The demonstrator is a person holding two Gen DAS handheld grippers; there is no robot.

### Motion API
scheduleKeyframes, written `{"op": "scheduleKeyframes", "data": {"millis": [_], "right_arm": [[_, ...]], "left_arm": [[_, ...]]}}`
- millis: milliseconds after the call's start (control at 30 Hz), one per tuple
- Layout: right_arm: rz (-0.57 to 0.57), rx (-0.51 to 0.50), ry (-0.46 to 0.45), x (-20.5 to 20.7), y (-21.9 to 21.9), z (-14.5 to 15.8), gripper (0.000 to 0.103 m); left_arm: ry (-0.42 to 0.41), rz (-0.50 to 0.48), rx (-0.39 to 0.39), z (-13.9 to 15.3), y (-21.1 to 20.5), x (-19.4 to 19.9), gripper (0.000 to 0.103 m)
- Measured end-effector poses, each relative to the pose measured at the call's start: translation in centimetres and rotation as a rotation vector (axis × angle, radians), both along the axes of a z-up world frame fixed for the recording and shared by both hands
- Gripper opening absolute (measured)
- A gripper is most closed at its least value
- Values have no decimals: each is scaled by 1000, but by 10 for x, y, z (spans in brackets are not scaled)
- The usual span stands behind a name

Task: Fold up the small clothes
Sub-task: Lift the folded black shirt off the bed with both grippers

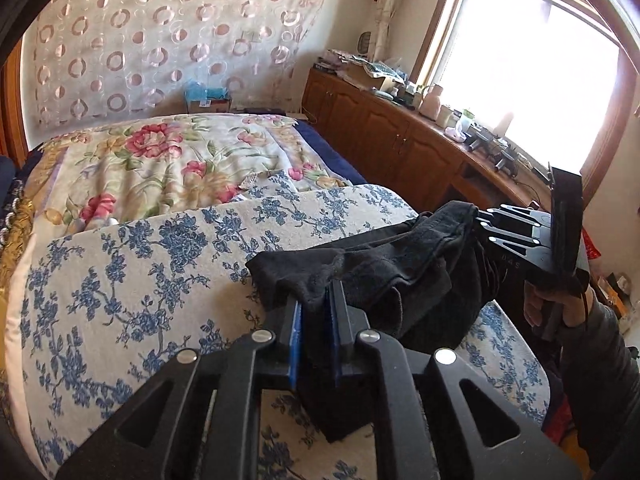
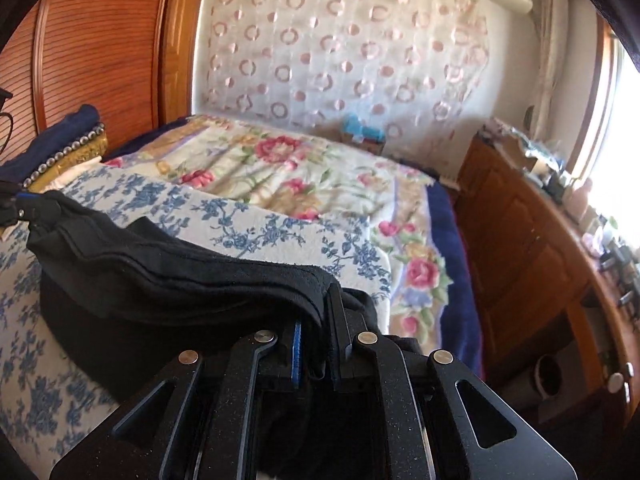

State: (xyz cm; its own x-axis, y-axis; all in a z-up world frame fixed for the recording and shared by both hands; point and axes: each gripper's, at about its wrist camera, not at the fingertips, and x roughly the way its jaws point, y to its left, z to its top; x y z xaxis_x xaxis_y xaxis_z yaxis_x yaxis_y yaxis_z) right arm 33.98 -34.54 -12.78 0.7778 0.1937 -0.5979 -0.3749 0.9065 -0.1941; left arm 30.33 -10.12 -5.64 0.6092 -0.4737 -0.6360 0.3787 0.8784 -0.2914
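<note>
Over the floral quilt (image 1: 120,272), both tools pinch a soft black garment (image 1: 380,264).

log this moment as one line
left gripper shut on black garment | right gripper shut on it | garment stretched above blue-flowered cushion

Ahead of grippers: bed (image 1: 132,264) with blue-floral cover, flowered blanket (image 1: 172,160) beyond. Far wall hung with circle-patterned curtain (image 1: 168,36). Right: wooden cabinet run (image 1: 384,128), cluttered top, under bright window (image 1: 532,76). Left: slatted wooden panel (image 2: 92,48).

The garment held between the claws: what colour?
Black garment, clearest in the right wrist view.
</note>
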Motion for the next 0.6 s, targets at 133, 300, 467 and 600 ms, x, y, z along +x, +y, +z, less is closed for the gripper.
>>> {"op": "scheduleKeyframes", "data": {"millis": [133, 300, 467, 600], "right_arm": [[-37, 34, 38, 21, -4, -6, 27], [-119, 96, 3, 44, -19, 10, 41], [-182, 105, 6, 55, -35, 18, 41], [-151, 131, 15, 41, -40, 20, 52]], "left_arm": [[-12, -15, -16, 5, 3, 8, 41], [-37, -17, -18, 12, 10, 11, 56], [14, -29, 20, -5, 13, 12, 57], [63, -41, 54, -24, 8, 19, 57]]}}
